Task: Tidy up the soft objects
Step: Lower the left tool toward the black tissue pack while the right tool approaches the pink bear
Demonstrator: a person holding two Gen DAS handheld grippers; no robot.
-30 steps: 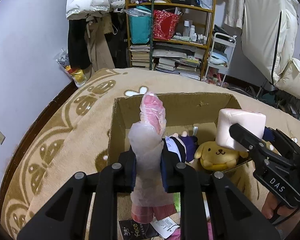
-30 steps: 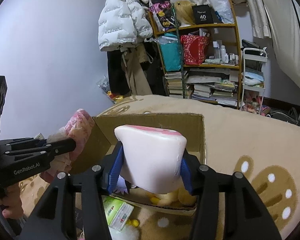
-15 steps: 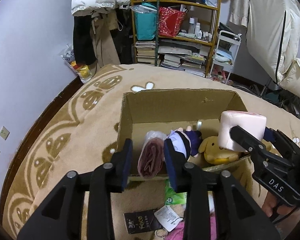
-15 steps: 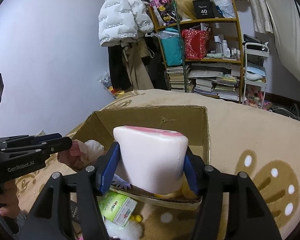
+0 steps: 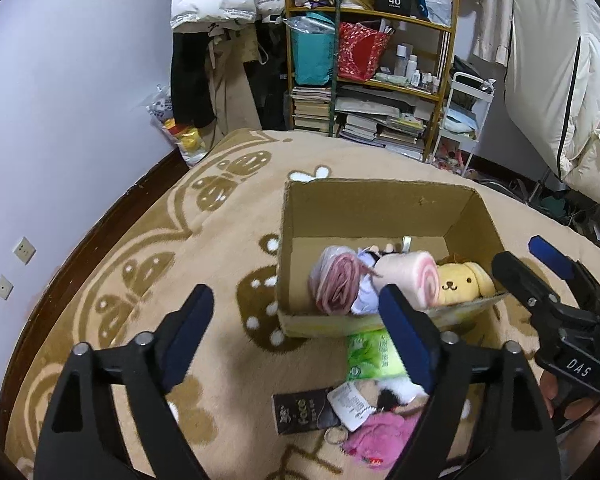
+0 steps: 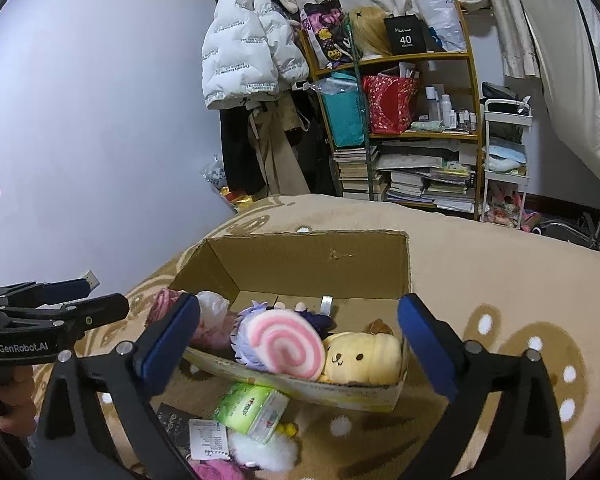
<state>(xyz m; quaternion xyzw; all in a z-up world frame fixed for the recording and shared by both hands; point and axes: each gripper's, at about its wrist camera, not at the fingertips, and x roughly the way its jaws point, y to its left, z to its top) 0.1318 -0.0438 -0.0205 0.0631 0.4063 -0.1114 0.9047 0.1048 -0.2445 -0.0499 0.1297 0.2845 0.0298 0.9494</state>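
Both grippers, left gripper (image 5: 296, 340) and right gripper (image 6: 300, 344), are opening and empty. Pink swirl roll plush (image 6: 286, 346) lies in the cardboard box (image 6: 312, 256), near edge, beside the yellow dog plush (image 6: 362, 354). It looks light and squashy; pinch mid-body.

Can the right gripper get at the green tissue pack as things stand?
Probably yes. The right gripper is opening with nothing between its jaws, and the tissue pack lies uncovered on the rug just in front of the box, below the fingers.

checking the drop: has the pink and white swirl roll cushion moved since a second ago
Yes. The pink and white swirl roll cushion left the right gripper, whose jaws are opening, and now lies in the brown cardboard box beside the yellow dog plush.
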